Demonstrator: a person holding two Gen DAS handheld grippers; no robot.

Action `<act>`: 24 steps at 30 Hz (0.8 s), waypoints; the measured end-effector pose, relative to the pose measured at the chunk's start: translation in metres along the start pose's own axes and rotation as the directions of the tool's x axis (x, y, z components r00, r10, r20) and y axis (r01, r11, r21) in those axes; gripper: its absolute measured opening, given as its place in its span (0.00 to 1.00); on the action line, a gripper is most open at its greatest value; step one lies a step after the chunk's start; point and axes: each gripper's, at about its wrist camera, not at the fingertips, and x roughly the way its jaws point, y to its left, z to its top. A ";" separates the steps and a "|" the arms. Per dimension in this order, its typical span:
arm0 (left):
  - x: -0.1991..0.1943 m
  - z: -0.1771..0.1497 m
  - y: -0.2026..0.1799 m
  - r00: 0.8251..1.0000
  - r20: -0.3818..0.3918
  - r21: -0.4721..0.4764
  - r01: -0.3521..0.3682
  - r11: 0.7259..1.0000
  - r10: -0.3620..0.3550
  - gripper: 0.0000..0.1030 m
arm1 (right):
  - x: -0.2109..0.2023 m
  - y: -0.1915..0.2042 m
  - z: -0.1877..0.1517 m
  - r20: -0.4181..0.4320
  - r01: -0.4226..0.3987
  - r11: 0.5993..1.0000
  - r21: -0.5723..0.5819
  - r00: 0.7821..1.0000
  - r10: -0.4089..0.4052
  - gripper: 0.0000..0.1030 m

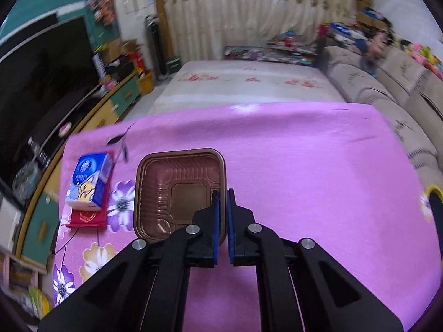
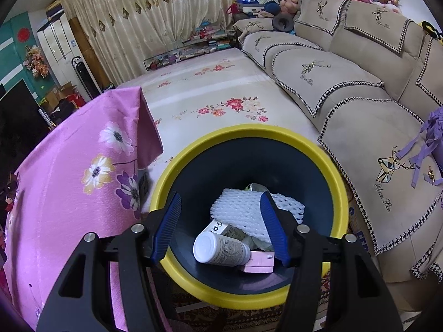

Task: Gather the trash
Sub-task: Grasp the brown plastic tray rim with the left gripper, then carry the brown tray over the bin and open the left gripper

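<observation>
Pinching the right rim of the brown square plastic tray [image 1: 177,193], the left tongs [image 1: 223,202] are readying it for lifting; the right tongs [image 2: 220,207] are hanging spread, empty, over the yellow-rimmed dark bin [image 2: 342,191] at lower centre.

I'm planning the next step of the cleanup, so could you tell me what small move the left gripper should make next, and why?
Probably lift the brown plastic tray a little off the pink tablecloth. The left gripper has its jaws pinched on the tray's right rim, so the grip looks made. The bin lies beside the table under the open right gripper, so the tray must first clear the cloth.
</observation>
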 end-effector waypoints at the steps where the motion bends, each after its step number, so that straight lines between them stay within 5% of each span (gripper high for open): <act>1: -0.008 0.000 -0.011 1.000 0.010 0.021 0.019 1.000 -0.019 0.05 | -0.005 -0.001 0.000 0.009 -0.003 1.000 0.000 1.000 0.003 0.55; 9: -0.067 0.003 -0.137 0.968 0.033 0.207 0.237 0.949 -0.249 0.05 | -0.044 -0.022 -0.007 0.070 0.005 1.000 0.004 0.998 -0.005 0.55; 17: -0.098 -0.017 -0.315 0.871 -0.103 0.404 0.477 0.780 -0.480 0.05 | -0.081 -0.061 -0.026 0.110 0.038 0.999 0.039 0.993 -0.042 0.55; 24: -0.090 -0.050 -0.441 0.819 -0.249 0.489 0.567 0.663 -0.517 0.05 | -0.101 -0.097 -0.040 0.125 0.065 0.994 0.082 0.989 -0.075 0.55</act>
